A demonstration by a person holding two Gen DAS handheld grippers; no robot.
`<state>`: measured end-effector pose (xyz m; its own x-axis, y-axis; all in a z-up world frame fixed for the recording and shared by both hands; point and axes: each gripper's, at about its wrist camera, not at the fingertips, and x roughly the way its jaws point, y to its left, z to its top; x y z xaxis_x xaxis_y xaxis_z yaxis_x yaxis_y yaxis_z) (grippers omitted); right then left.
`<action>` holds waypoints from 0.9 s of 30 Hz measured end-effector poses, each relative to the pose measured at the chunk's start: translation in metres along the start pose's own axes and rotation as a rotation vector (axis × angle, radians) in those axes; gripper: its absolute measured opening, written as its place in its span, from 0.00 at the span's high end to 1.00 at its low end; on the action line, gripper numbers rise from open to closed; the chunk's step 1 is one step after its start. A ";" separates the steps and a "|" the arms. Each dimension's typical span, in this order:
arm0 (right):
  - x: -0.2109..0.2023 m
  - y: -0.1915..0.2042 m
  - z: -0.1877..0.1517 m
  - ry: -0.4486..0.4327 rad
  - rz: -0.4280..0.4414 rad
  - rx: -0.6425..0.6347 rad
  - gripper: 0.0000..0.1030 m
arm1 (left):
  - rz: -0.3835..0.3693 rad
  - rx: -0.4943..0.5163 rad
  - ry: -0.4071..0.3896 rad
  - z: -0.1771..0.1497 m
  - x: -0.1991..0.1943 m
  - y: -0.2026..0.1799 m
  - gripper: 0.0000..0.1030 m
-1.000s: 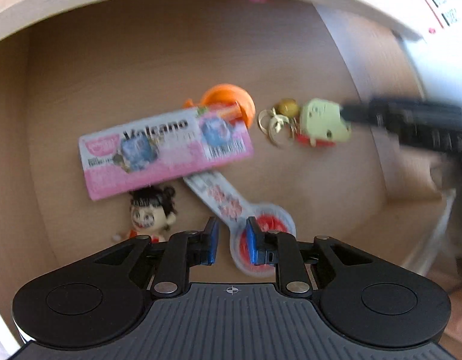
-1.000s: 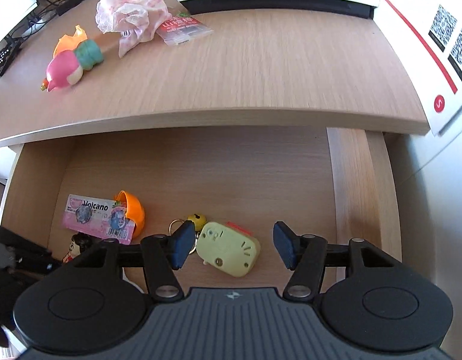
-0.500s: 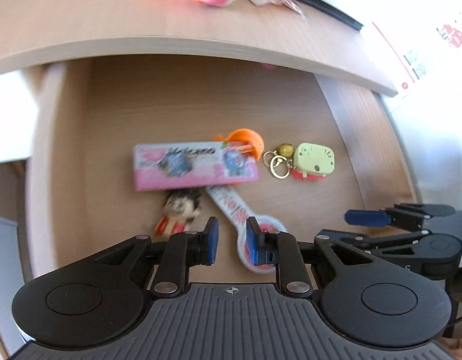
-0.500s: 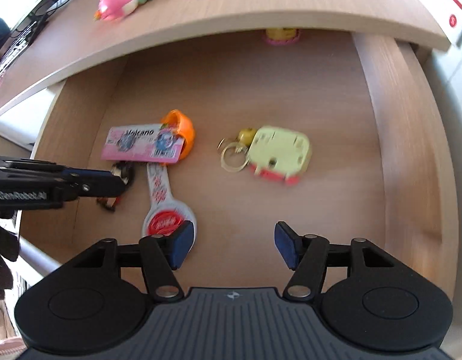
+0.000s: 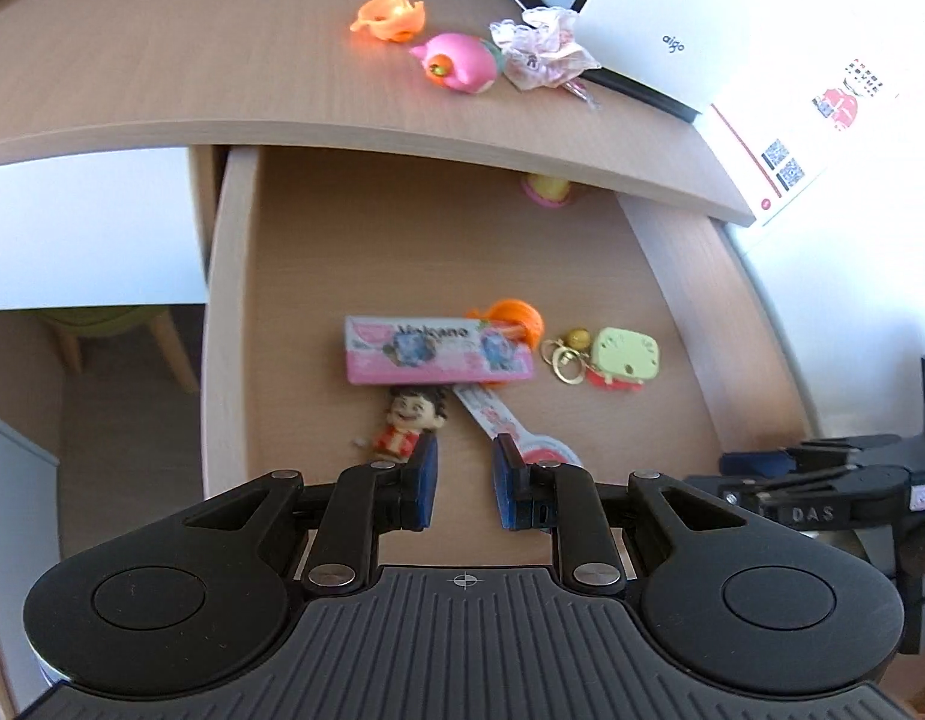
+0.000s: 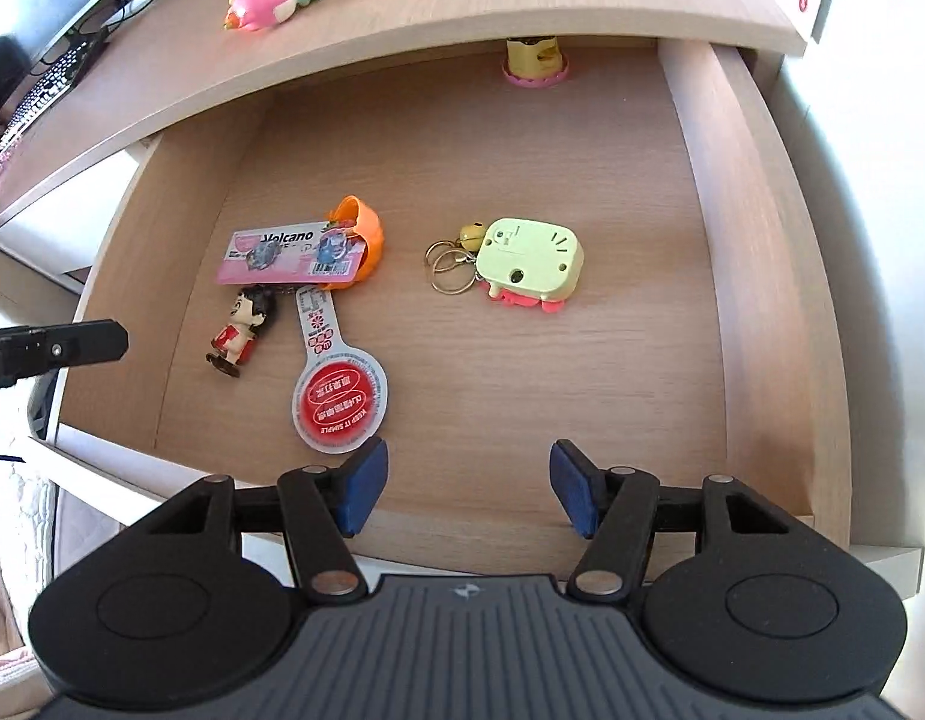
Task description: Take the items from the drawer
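drawer (image 6: 756, 276) pulled wide open so stuff's reachable | right claw (image 6: 465, 495) apart, empty, lower centre; left claw (image 5: 462, 483) narrowly apart, empty | yellow keychain (image 6: 531, 261) mid-frame, probably easiest first grab

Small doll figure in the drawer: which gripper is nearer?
Left. The left gripper hovers open just in front of the doll figure. The right gripper is open too, further right, past the round red packet.

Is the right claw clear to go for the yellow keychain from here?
Probably yes. The right claw is open and empty, the keychain lies alone on the drawer floor ahead of it, and nothing sits between them.
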<state>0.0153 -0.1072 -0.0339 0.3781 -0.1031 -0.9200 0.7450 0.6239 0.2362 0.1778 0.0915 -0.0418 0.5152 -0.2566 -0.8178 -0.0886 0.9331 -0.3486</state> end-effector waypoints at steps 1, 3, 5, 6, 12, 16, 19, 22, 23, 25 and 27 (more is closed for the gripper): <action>-0.001 0.000 -0.003 -0.003 -0.004 -0.001 0.41 | 0.001 0.005 -0.002 -0.002 0.002 -0.001 0.79; -0.003 -0.001 -0.007 -0.016 -0.007 -0.008 0.41 | -0.006 0.021 0.002 -0.007 0.003 -0.001 0.79; -0.009 -0.003 -0.012 -0.047 0.001 -0.014 0.41 | -0.013 0.050 0.015 -0.011 0.005 -0.002 0.79; -0.011 -0.002 -0.014 -0.054 0.001 -0.017 0.41 | -0.012 0.071 0.022 -0.013 0.007 -0.003 0.79; -0.015 -0.001 -0.012 -0.057 0.010 -0.024 0.36 | -0.007 0.134 0.058 -0.007 0.022 -0.015 0.79; -0.016 0.004 -0.004 -0.110 -0.041 -0.061 0.34 | -0.033 0.107 0.009 0.002 0.029 -0.019 0.79; -0.023 0.022 0.007 -0.281 -0.163 -0.192 0.34 | -0.027 0.053 -0.048 0.005 0.032 -0.013 0.79; -0.019 0.031 0.033 -0.431 -0.226 -0.236 0.33 | -0.043 -0.015 -0.084 0.007 0.033 -0.008 0.79; -0.013 0.032 0.046 -0.450 -0.225 -0.234 0.30 | -0.045 -0.029 -0.095 0.008 0.033 -0.007 0.79; 0.010 0.033 0.073 -0.421 -0.225 -0.242 0.29 | -0.045 -0.045 -0.123 0.011 0.032 -0.006 0.79; 0.038 0.033 0.095 -0.394 -0.244 -0.237 0.30 | -0.042 -0.062 -0.153 0.014 0.029 -0.003 0.79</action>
<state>0.1064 -0.1642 -0.0317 0.4215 -0.5227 -0.7410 0.7094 0.6991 -0.0897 0.2052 0.0846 -0.0580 0.6433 -0.2494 -0.7239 -0.1138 0.9038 -0.4125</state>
